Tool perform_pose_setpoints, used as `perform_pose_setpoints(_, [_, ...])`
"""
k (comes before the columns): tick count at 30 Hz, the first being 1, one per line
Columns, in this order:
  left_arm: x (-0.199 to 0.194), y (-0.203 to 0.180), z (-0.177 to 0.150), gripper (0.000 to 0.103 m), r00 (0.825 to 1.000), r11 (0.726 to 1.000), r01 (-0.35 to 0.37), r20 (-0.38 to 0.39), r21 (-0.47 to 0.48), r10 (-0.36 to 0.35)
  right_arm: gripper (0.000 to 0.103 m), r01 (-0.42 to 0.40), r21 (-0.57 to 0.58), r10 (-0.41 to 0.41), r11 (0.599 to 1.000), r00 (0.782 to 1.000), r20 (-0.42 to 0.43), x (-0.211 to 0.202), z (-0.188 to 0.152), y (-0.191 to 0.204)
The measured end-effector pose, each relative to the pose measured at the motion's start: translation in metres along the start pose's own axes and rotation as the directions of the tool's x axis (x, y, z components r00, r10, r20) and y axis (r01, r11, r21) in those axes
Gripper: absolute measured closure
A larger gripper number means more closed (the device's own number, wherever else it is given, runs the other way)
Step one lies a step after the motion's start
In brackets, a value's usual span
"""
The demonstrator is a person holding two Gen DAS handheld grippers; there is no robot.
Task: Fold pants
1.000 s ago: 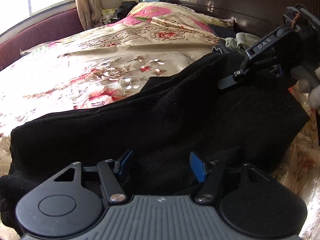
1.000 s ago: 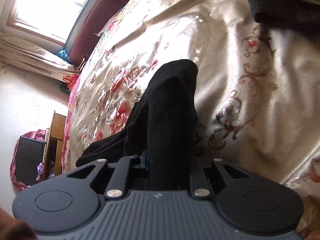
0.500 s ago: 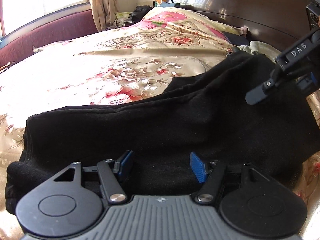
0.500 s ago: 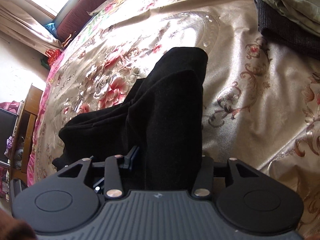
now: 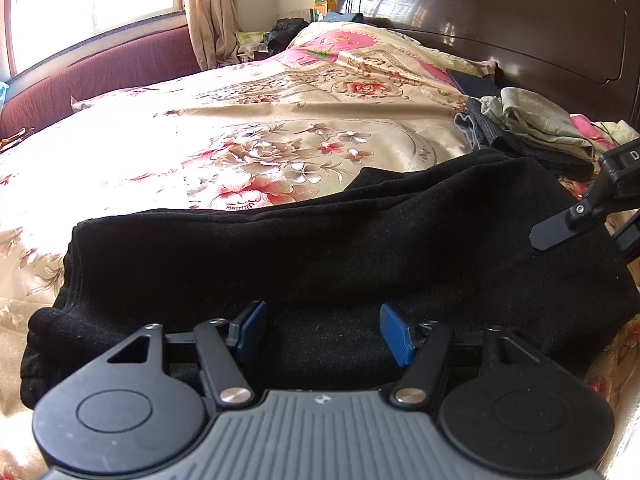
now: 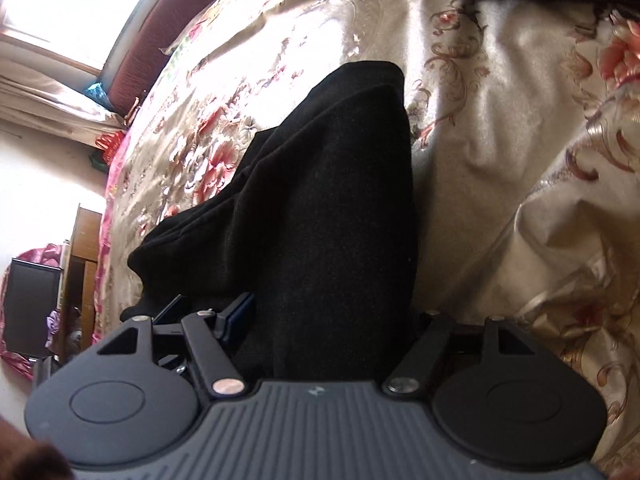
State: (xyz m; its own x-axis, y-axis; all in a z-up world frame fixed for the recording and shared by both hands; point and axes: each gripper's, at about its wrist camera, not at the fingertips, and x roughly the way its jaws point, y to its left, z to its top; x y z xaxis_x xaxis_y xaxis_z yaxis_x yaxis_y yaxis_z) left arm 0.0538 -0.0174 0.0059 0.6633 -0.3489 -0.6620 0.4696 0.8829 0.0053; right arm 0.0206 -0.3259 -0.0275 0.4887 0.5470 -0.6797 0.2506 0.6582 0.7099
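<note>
- The black, thick knit pants [image 5: 320, 248] lay folded in stacked layers on the cream satin bedspread with red flowers [image 5: 260, 148], near the bed's near side.
- Their long axis ran left to right across the left wrist view; one layered end sat at the left, the other reached toward the right gripper [image 5: 600, 236].
- The far edge rose in a soft ridge, uneven layers showing along it.
- Beyond that ridge the bedspread stretched wide and bare toward the maroon padded bench [image 5: 100, 72] under the window.
- A pile of grey and green folded clothes [image 5: 532, 128] sat near the pants' right end, before the dark wooden headboard [image 5: 500, 20].
- The left gripper [image 5: 322, 328] hovered low over the near edge, blue pads spread apart, cloth between them but ungripped.
- In the right wrist view, cloth filled the right gripper's span; whether it was clamped I cannot tell.
</note>
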Motion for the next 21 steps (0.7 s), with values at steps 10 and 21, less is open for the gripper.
perform_pose_setpoints(10, [0.004,-0.007,0.0,0.027,1.0,1.0,-0.02,-0.009,0.013,0.02,0.06,0.007,0.068,-0.009,0.998,1.0,0.028,-0.007,-0.017,-0.013])
perform_pose_setpoints(21, [0.003,-0.008,0.0,0.027,1.0,1.0,-0.01,-0.005,0.02,0.01,0.083,-0.046,0.091,0.036,0.995,0.994,0.107,-0.012,-0.013,-0.002])
